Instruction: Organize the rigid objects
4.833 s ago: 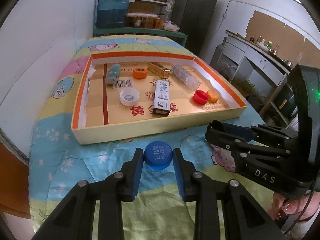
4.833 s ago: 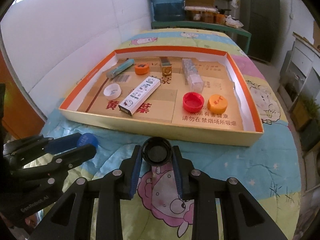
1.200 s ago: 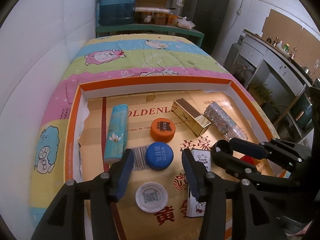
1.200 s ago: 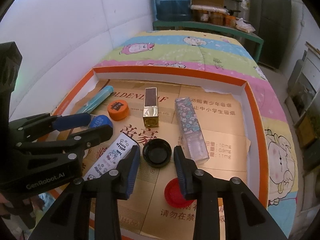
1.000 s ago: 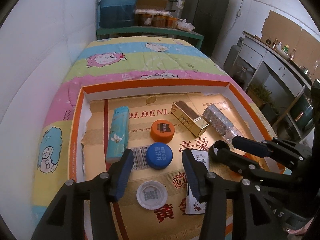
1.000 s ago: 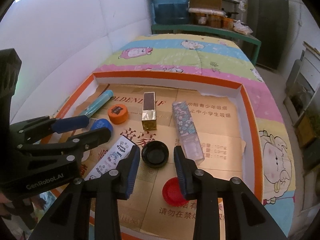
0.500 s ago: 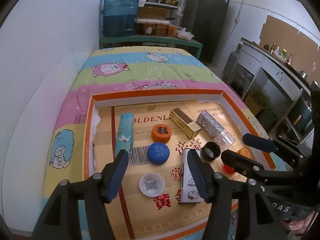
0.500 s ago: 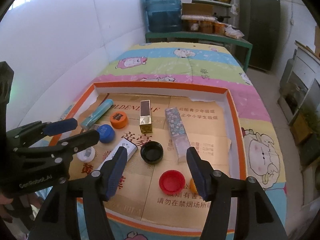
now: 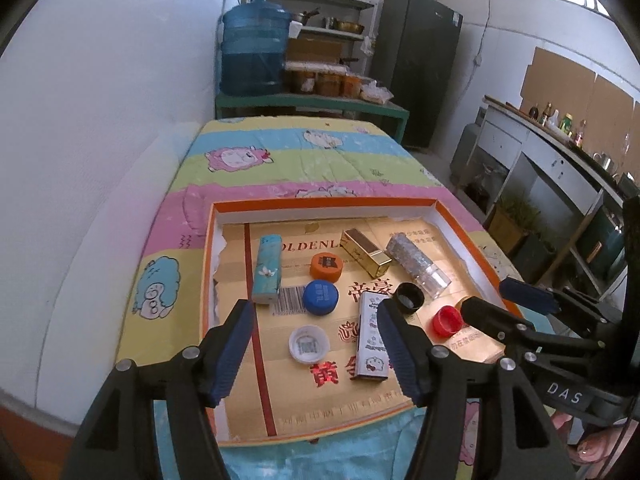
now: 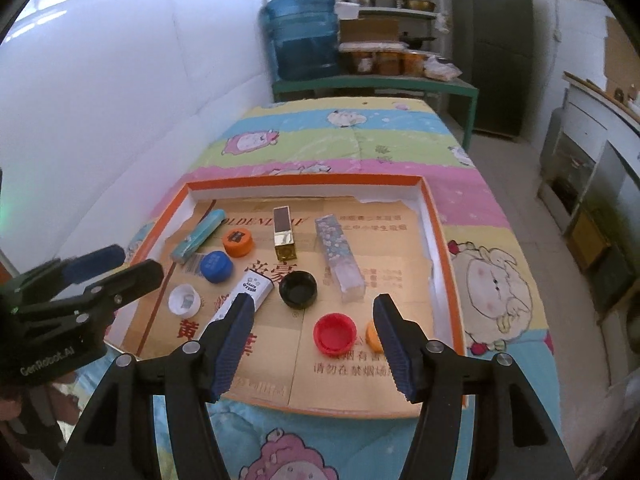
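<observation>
Inside the orange-rimmed cardboard tray [image 9: 472, 240] on the cartoon-print bed quilt [image 10: 360, 136], the round blue plastic cap [image 9: 320, 298] and round black plastic cap [image 10: 298, 289] lie apart, a white printed carton [image 9: 373, 340] between them. Left tongs [image 9: 314, 344] are opening, empty; right tongs [image 10: 314, 340] gape empty.

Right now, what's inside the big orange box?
The box holds six bottle caps, blue, black, red, white and two orange, plus four small packages. One orange cap hides partly behind a claw finger.
</observation>
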`<state>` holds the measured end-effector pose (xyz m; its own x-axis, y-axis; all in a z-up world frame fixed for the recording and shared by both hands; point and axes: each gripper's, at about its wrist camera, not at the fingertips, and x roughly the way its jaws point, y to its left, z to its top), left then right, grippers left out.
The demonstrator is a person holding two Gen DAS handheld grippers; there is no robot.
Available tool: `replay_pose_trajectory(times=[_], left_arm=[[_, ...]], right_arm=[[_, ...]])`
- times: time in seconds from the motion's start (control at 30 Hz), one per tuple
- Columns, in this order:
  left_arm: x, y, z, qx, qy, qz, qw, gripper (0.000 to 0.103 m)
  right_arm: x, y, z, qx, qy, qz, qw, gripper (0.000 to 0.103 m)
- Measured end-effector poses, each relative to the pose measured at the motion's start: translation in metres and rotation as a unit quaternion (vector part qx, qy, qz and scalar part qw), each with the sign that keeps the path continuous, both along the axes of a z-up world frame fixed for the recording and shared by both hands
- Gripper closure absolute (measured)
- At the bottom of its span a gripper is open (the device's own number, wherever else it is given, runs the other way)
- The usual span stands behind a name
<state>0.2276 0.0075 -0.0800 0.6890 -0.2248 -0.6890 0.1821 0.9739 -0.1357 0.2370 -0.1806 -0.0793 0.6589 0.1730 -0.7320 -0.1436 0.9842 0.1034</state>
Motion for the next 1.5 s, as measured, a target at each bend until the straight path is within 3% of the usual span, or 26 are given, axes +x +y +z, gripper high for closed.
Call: replay_pose_trajectory(times=[0.8,1.13,1.5], left_arm=[[-0.078,0.012,0.039,-0.012,-0.058,0.030,0.9978,0.039],[-0.111,0.004,0.054,0.002,-0.072,0.030,0.9969,0.039],[-0.151,0.002,0.070,-0.016,-0.091,0.042,0.9948,0.039]], right_arm=[[-0.067,0.005,0.038,-0.008,-0.043,-0.024,0.999,0.039],[-0.097,0.008,0.054,-0.018,-0.065,-0.036,0.997,0.039],[-0.141,0.016,0.073,-0.031,-0.098,-0.037,0.994,0.039]])
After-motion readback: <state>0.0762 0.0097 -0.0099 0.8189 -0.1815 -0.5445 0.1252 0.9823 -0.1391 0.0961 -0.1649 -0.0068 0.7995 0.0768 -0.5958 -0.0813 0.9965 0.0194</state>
